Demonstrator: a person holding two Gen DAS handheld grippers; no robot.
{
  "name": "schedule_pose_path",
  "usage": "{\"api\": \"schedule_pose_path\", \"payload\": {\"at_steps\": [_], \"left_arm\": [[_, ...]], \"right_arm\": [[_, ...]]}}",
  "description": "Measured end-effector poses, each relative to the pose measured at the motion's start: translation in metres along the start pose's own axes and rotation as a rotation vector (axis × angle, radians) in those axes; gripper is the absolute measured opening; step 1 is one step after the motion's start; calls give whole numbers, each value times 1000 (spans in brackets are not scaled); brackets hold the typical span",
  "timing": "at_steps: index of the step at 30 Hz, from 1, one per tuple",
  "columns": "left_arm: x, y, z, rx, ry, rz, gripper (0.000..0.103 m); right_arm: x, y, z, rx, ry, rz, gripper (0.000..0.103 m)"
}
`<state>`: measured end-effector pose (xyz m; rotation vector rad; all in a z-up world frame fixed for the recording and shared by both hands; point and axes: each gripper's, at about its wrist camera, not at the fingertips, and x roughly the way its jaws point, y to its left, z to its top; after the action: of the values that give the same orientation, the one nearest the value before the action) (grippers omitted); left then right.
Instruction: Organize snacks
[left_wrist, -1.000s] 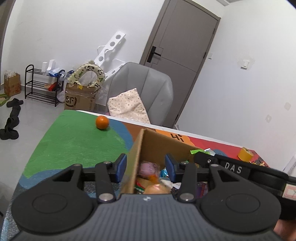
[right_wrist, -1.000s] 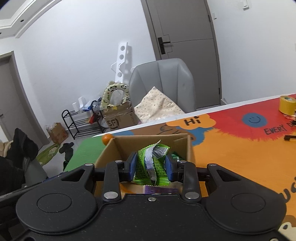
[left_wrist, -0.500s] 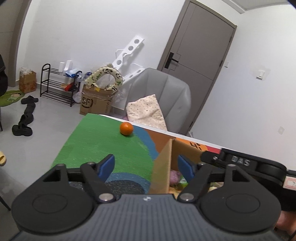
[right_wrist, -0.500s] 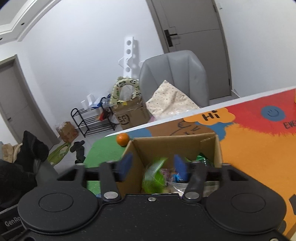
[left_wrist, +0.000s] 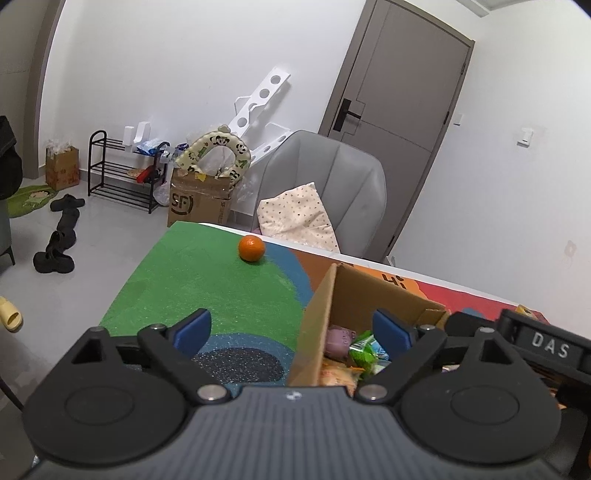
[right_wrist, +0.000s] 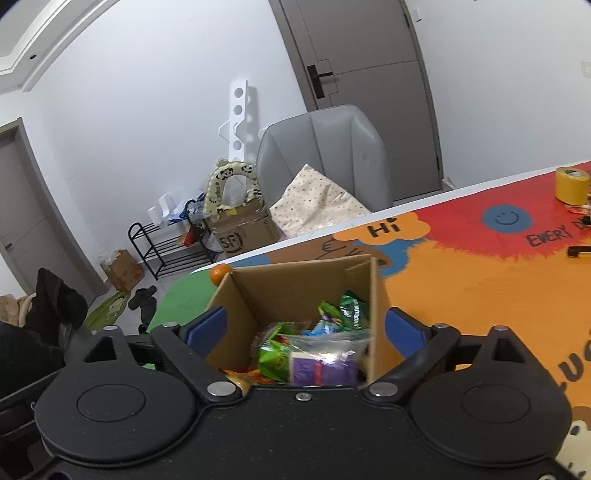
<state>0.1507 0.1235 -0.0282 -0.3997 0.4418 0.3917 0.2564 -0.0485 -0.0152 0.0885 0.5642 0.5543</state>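
An open cardboard box (right_wrist: 303, 284) on the colourful table mat holds several snack packets: green ones (right_wrist: 273, 354), a purple carton (right_wrist: 317, 369) and a pink pack (left_wrist: 338, 339). My right gripper (right_wrist: 306, 328) hovers over the box's near end. Its jaws are opening wide, with one blue pad outside each side wall and nothing gripped. My left gripper (left_wrist: 291, 328) is also opening. The box's left wall (left_wrist: 314, 321) stands between its fingers, untouched. An orange (left_wrist: 251, 248) lies on the green part of the mat, beyond the box.
A yellow tape roll (right_wrist: 571, 184) and a small black item (right_wrist: 580, 252) lie far right on the mat. A grey chair (left_wrist: 325, 184) with a dotted cushion stands behind the table. On the floor to the left are a cardboard carton, a shoe rack and shoes.
My right gripper let go of the green snack packet, which now lies in the box. Both pairs of jaws have spread wide. The left view has swung a little to the left.
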Motion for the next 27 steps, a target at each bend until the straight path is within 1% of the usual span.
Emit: {"api": "schedule_pose_path", "payload": {"at_steps": [4,6,11,17,27], "left_arm": [[-5,-8,-4,21,-11,-5,99],[-7,-13,-6,35,2,-22,102],[-13,-26,-11,64,50,-65,103],[-25,-40,-15,98,54,-57,103],[-48,-56,-20,151,42,-75,103]], "right_arm": [[-14,-11,-4,6,-24,-35,102],[-20,-17,-6,12,-29,-51,103],[-34,-34,-12,40,-25,-84,103],[-53,-48,-19,53,-35,-104,103],[-87,-62,-25,46,-53,-123,103]]}}
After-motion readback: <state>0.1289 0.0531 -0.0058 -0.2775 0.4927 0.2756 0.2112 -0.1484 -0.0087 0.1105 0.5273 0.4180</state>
